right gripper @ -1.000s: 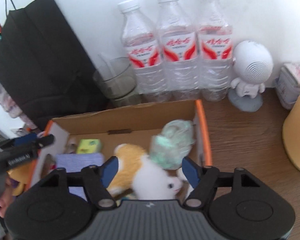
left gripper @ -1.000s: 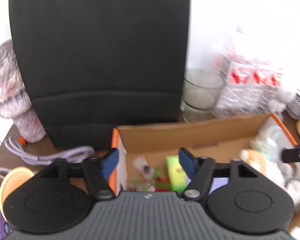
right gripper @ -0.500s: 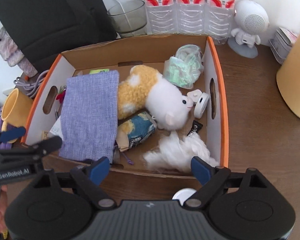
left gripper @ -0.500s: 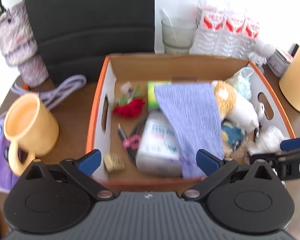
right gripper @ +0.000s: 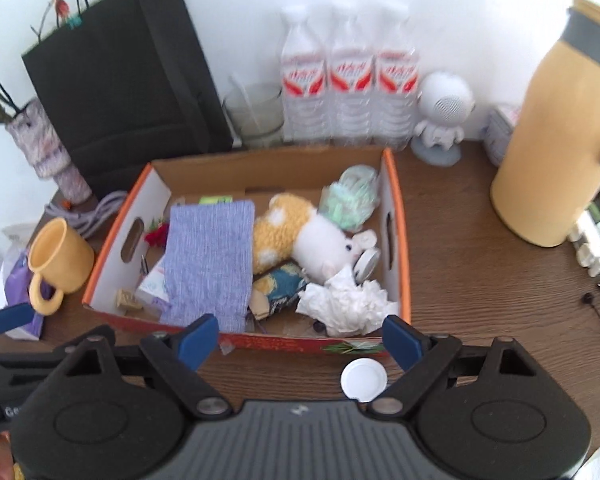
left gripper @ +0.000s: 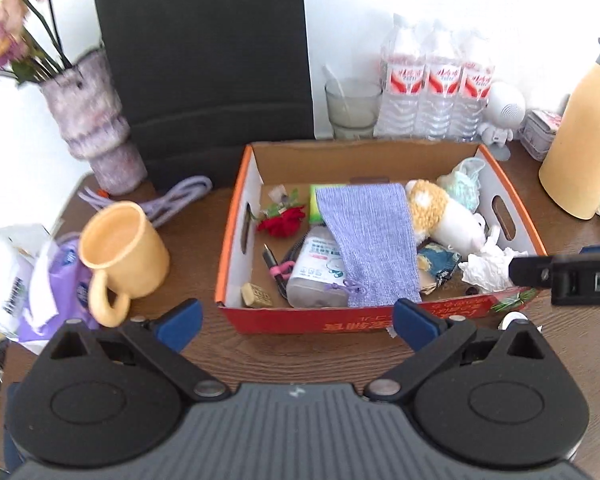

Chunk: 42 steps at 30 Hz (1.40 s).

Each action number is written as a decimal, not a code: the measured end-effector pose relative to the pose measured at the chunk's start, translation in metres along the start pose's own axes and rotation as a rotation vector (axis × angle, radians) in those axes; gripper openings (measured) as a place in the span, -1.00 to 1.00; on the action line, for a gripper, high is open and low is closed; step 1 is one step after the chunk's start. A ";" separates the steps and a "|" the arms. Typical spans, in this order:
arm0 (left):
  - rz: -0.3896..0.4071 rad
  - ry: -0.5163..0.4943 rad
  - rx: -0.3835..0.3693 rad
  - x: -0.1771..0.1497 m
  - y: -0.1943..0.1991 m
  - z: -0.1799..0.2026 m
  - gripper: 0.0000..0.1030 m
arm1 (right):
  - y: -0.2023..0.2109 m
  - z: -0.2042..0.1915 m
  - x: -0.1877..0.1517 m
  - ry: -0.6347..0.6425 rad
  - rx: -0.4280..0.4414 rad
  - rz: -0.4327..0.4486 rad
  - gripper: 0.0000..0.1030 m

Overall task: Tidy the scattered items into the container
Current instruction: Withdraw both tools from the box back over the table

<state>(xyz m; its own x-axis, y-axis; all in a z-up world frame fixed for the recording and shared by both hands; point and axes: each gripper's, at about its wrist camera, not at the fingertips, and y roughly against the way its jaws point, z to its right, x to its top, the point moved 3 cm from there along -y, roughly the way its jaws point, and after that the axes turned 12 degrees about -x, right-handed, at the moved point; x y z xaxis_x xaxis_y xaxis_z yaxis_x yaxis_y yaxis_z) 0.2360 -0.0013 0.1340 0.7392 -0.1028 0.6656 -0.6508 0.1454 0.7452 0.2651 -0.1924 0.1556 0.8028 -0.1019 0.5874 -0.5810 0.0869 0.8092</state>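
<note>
Two hand-held grippers hover above a wooden counter (right gripper: 480, 280), both aimed down at an orange-rimmed cardboard box (left gripper: 236, 216) packed with odds and ends. The left gripper (left gripper: 296, 318) stands spread wide with nothing between its blue pads, having just been opening; the right gripper (right gripper: 300, 340) is likewise parted and empty, its jaws also having just been opening.

Inside the box, a lilac knitted pouch (left gripper: 370, 240) lies over a white wipes packet (left gripper: 314, 276). To its right sit a yellow-and-white plush toy (right gripper: 300, 232), a pale green mesh bundle (right gripper: 352, 198), a blue-and-yellow snack wrapper (right gripper: 280, 284) and crumpled white tissue (right gripper: 344, 304). A red artificial rose (left gripper: 282, 220) and a pen (left gripper: 272, 262) rest along the left wall.

Outside, a white round lid (right gripper: 364, 380) lies on the counter just in front of the box. A yellow mug (left gripper: 122, 248) stands to the box's left, near a coiled lilac cable (left gripper: 180, 196). Behind the box stand a black paper bag (left gripper: 204, 60), a glass tumbler (right gripper: 256, 114), three water bottles (right gripper: 350, 88), a white robot figurine (right gripper: 444, 112) and a tall yellow jug (right gripper: 552, 148).
</note>
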 end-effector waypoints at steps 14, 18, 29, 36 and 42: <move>0.481 0.006 0.001 -0.124 0.062 0.038 1.00 | 0.065 0.018 -0.122 -0.050 0.013 0.528 0.81; 0.471 0.001 0.038 -0.152 0.080 0.042 1.00 | 0.076 0.013 -0.161 -0.017 0.024 0.555 0.81; 0.403 0.015 0.024 -0.261 0.125 0.045 1.00 | 0.092 0.031 -0.304 0.032 0.051 0.516 0.90; 0.392 -0.013 -0.007 -0.296 0.139 0.051 1.00 | 0.109 0.037 -0.353 0.100 0.042 0.509 0.90; 0.372 -0.012 -0.030 -0.284 0.126 0.053 1.00 | 0.092 0.057 -0.331 0.078 0.003 0.440 0.83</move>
<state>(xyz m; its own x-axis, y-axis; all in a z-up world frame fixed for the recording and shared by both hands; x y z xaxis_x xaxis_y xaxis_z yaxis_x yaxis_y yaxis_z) -0.0657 -0.0062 0.0411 0.4509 -0.0491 0.8912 -0.8690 0.2039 0.4508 -0.0611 -0.2072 0.0361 0.4870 0.0191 0.8732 -0.8697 0.1024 0.4828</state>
